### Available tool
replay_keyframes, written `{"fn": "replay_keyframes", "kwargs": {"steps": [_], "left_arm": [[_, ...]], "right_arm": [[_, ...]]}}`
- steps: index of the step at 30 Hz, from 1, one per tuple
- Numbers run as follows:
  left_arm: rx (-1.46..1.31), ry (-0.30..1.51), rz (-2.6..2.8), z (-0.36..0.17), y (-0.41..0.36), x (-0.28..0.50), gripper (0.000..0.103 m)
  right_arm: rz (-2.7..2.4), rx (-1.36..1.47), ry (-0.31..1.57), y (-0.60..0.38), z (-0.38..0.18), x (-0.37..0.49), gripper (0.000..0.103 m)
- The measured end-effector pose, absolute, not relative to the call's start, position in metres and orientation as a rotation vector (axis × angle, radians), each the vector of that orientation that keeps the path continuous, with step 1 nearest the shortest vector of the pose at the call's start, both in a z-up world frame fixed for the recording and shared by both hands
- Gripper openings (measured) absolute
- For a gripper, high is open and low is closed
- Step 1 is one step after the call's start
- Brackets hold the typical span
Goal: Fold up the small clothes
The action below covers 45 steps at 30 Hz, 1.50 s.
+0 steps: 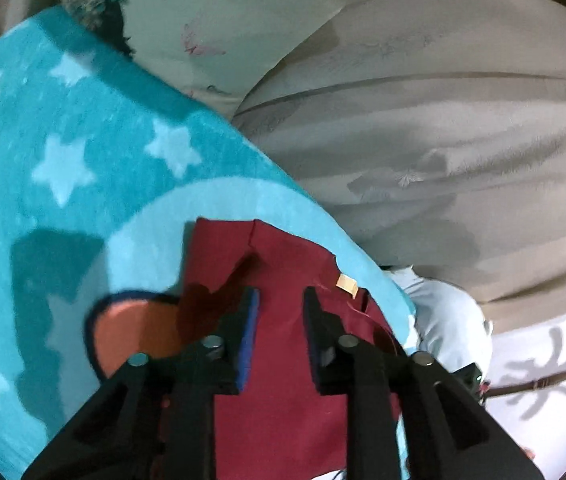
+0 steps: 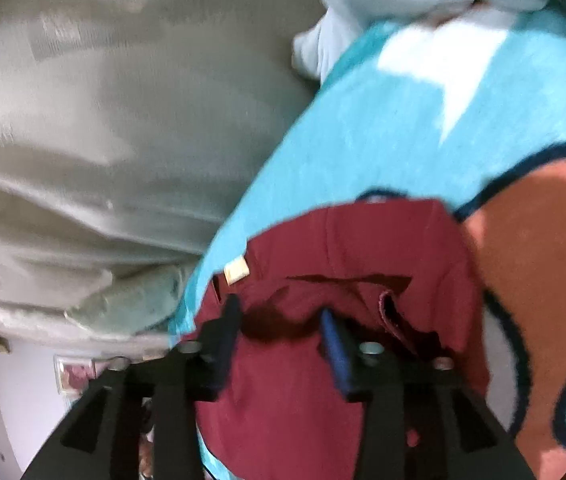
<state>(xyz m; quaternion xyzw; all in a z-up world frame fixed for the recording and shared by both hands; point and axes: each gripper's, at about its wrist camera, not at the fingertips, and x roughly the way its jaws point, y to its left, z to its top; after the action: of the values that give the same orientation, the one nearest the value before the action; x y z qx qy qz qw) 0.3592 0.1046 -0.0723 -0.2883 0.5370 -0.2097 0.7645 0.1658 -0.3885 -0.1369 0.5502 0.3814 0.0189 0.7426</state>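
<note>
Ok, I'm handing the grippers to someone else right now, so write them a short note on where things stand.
Left gripper: open, over the dark red garment, gripping nothing.
Right gripper: open, over the same garment's bunched edge.
The garment lies on the turquoise star blanket, its tan label facing up.
Done: garment laid out; folds so far unclear.
Left: grip an edge, finish folding.

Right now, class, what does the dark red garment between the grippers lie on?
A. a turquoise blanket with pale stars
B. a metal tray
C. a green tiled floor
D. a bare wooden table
A: in the left wrist view the dark red garment rests on the turquoise blanket, whose pale stars show beside it.
</note>
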Motion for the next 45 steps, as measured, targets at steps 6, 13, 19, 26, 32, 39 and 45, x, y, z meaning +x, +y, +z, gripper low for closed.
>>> {"fn": "replay_keyframes", "kwargs": {"steps": [6, 13, 19, 26, 32, 39, 45], "left_arm": [[-0.494, 1.194, -0.520, -0.074, 0.091, 0.344, 0.031], [-0.324, 1.248, -0.479, -0.118, 0.051, 0.360, 0.034], [-0.358, 1.232, -0.503, -0.105, 0.066, 0.360, 0.034], [-0.434, 1.138, -0.305, -0.085, 0.144, 0.317, 0.052], [-0.642, 1.184, -0.193, -0.110, 0.174, 0.259, 0.056], [-0.502, 1.180, -0.174, -0.127, 0.121, 0.228, 0.047], [-0.560, 1.139, -0.139, -0.119, 0.125, 0.212, 0.018]], "right_arm": [[-0.044, 1.100, 0.730, -0.391, -0.093, 0.140, 0.055], [0.087, 0.814, 1.028, -0.317, -0.122, 0.224, 0.051], [-0.139, 0.922, 0.932, -0.364, -0.122, 0.221, 0.036], [-0.053, 0.818, 0.910, -0.350, -0.083, 0.158, 0.048], [0.178, 0.737, 0.982, -0.303, -0.090, 0.135, 0.048], [0.239, 0.712, 1.088, -0.297, -0.131, 0.134, 0.047], [0.235, 0.582, 1.097, -0.281, -0.107, 0.134, 0.050]]}}
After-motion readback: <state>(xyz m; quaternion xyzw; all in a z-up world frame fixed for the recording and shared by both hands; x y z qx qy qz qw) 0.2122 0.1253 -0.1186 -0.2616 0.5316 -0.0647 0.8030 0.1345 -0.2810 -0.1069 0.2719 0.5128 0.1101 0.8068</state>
